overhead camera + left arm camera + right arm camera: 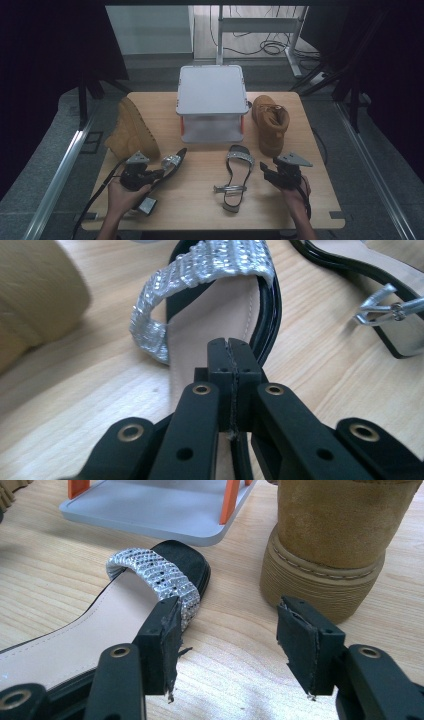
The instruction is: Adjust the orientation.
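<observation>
Two black sandals with silver straps lie on the wooden table. My left gripper is at the left sandal, its jaws pressed together just over the pale insole behind the silver band; nothing shows between them. The right sandal lies mid-table, toe toward the rack. My right gripper stands open beside that sandal's toe, bare wood between its jaws. An upright tan boot is just beyond the right jaw.
A grey two-tier rack with orange posts stands at the table's back middle. A second tan boot lies on its side at the left. Dark curtains flank the table; a desk frame and cables stand behind.
</observation>
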Demonstrator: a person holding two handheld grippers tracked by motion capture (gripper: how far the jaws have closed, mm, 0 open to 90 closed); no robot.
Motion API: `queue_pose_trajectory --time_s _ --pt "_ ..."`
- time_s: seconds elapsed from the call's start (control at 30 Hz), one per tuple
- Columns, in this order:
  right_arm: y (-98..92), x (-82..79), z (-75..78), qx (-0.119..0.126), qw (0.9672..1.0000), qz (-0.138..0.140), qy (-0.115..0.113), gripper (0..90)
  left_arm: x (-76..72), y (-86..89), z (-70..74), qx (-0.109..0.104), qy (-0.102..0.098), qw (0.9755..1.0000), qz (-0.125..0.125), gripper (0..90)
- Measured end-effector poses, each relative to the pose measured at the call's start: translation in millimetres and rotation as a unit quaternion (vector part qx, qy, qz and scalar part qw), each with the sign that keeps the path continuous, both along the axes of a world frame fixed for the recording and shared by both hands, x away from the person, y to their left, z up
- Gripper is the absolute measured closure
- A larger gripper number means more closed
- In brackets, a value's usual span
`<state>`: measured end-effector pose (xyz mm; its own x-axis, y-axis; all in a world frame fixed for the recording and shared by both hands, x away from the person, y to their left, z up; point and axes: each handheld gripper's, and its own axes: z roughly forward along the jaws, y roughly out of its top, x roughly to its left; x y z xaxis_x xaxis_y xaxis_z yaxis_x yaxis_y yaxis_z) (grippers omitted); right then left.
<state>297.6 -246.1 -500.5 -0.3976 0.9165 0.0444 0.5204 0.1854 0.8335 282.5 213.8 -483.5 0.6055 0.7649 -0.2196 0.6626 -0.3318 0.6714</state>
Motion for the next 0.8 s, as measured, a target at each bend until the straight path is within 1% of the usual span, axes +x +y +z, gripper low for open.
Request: queue_pose_trajectory --time_s 0.1,0.13,0.17,0.2,0.23,0.3,0.33,0.43,0.47,0.5,0.53,0.63,0.7,0.8 --pt "-0.1 -0.1 0.0 0.000 1.0000 0.000 0.000 44.1 -1.0 -11.2 -3.3 -0.006 0.012 0.9998 -0.016 90.0" --pt "-0.1 -0.1 -0.1 0.000 1.0000 0.000 0.000 44.1 -1.8 -18.5 -5.6 -0.007 0.019 0.9995 -0.026 90.0" --pt "0.1 -0.1 -0.4 0.000 1.0000 0.000 0.001 44.0 -2.5 -23.8 -7.3 -0.004 0.023 0.9993 -0.030 90.0" --pt "0.2 -0.1 -0.9 -0.002 1.0000 0.000 0.001 44.1 -4.6 -38.4 -12.0 0.026 0.030 0.9983 -0.043 90.0" --pt "0.2 -0.1 -1.2 -0.002 1.0000 0.000 0.001 44.1 -4.6 -38.4 -12.0 0.026 0.030 0.9983 -0.043 89.9" --pt "0.2 -0.1 -1.3 -0.002 1.0000 0.000 0.002 44.0 -6.7 -52.6 -17.3 0.043 0.041 0.9964 -0.060 89.8" --pt "0.0 -0.2 -1.4 -0.002 1.0000 0.000 0.001 44.1 -8.1 -57.0 -17.2 0.054 0.040 0.9958 -0.062 89.4" --pt "-0.4 -0.2 -1.3 -0.001 1.0000 -0.001 0.001 44.0 -9.0 -57.2 -14.8 0.049 0.039 0.9959 -0.064 89.4" --pt "-0.6 -0.3 -1.0 0.000 1.0000 -0.001 0.001 44.0 -9.8 -56.4 -13.2 0.044 0.037 0.9964 -0.062 89.3" --pt "-0.9 -0.5 -0.9 0.000 1.0000 -0.001 0.000 44.0 -10.1 -54.9 -11.4 0.045 0.035 0.9964 -0.063 89.3" --pt "-1.2 -0.7 -0.8 0.000 1.0000 -0.002 0.000 44.0 -10.9 -52.7 -8.4 0.040 0.030 0.9970 -0.060 89.2" --pt "-1.1 -0.8 -0.9 0.000 1.0000 -0.002 0.001 44.0 -11.8 -50.2 -4.7 0.034 0.026 0.9974 -0.058 89.1" --pt "-0.7 -0.9 -1.0 0.000 1.0000 -0.002 0.001 44.0 -12.3 -47.5 -1.9 0.031 0.021 0.9977 -0.056 89.0" --pt "-0.5 -0.8 -1.4 -0.001 1.0000 -0.002 0.001 44.0 -12.6 -45.5 -0.2 0.030 0.019 0.9980 -0.053 88.9"
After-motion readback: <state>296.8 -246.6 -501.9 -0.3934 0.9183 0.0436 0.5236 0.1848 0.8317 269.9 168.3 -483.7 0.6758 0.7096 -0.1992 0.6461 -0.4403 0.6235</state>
